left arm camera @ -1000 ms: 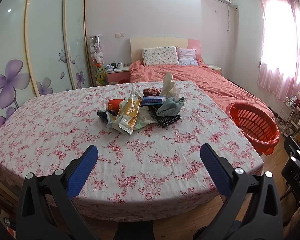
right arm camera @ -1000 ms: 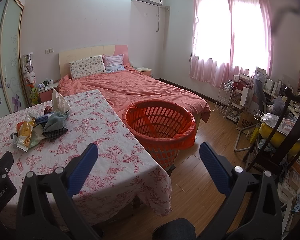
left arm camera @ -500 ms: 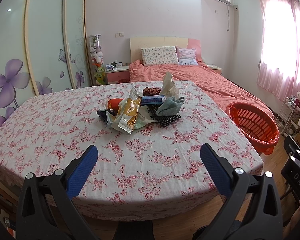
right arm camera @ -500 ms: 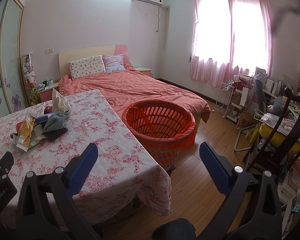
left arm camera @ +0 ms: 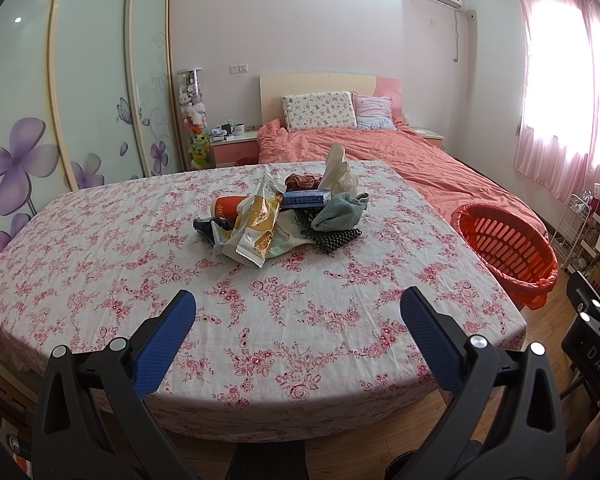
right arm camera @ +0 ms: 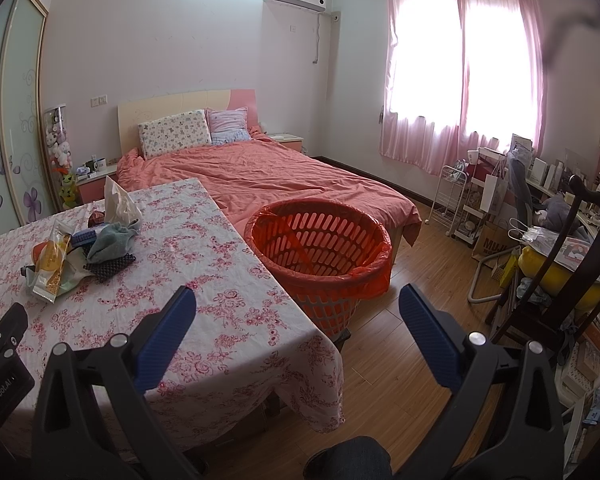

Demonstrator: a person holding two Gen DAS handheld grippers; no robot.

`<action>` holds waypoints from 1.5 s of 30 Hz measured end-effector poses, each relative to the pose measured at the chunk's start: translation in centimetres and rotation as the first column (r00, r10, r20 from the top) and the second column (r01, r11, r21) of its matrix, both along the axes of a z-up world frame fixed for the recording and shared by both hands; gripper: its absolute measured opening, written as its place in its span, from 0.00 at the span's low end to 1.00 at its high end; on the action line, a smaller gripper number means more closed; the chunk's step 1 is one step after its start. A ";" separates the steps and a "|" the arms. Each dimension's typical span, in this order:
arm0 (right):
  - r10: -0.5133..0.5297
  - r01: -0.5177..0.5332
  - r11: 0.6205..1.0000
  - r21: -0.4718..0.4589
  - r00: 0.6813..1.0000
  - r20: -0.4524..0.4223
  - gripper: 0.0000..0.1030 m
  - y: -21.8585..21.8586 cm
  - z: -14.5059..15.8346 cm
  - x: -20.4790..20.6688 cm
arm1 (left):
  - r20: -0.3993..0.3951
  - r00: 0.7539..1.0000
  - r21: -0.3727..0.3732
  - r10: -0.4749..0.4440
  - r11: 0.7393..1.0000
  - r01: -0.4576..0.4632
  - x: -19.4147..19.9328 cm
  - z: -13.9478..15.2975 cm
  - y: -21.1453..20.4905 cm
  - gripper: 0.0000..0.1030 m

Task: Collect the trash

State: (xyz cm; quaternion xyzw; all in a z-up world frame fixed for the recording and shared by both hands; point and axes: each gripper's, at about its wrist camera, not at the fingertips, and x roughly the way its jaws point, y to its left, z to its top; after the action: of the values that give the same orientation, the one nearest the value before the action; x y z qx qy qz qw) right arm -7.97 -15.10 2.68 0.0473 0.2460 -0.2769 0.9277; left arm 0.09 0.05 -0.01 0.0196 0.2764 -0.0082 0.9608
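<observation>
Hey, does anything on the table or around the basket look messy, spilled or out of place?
Yes: a heap of trash sits mid-table on the floral tablecloth, with wrappers, a tipped red cup and a grey cloth jumbled together. The orange basket beside the table stands upright; no trash shows inside it.

Ahead of my left jaws the tablecloth (left arm camera: 292, 320) lies bare up to the trash pile (left arm camera: 284, 216). Past my right jaws, open floor (right arm camera: 384, 344) reaches the basket (right arm camera: 320, 240) beside the table edge.
</observation>
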 end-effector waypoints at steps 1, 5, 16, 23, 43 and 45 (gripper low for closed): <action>0.000 0.000 1.000 0.000 1.000 0.000 0.96 0.0 0.0 0.0 | 0.000 1.000 0.000 0.000 1.000 0.000 0.0 0.0 0.0 0.98; 0.000 0.000 1.000 0.000 1.000 0.000 0.96 0.0 0.0 0.0 | 0.000 1.000 0.000 0.000 1.000 0.000 0.0 0.0 0.0 0.98; 0.001 -0.001 1.000 0.000 1.000 -0.001 0.96 0.0 -0.1 0.1 | -0.002 1.000 -0.001 0.000 1.000 0.000 0.0 0.0 0.0 0.98; 0.001 -0.001 1.000 0.000 1.000 -0.001 0.96 0.0 -0.1 0.1 | -0.003 1.000 -0.001 0.000 1.000 0.000 0.0 0.0 0.0 0.98; 0.076 -0.076 0.996 0.050 0.997 -0.001 0.96 -0.5 -1.4 4.2 | -0.050 0.992 -0.020 0.116 0.993 -0.117 3.4 -2.1 4.0 0.98; 0.094 -0.094 0.994 0.051 0.996 -0.008 0.96 -0.2 -1.7 5.1 | -0.059 0.988 -0.014 0.145 0.989 -0.146 4.6 -2.5 5.1 0.98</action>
State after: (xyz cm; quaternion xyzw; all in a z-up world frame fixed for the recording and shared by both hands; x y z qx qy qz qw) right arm -2.85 -15.34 0.95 0.0576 0.2596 -0.2270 0.9369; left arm 4.71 5.19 -2.47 -0.0096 0.3045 0.0588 0.9506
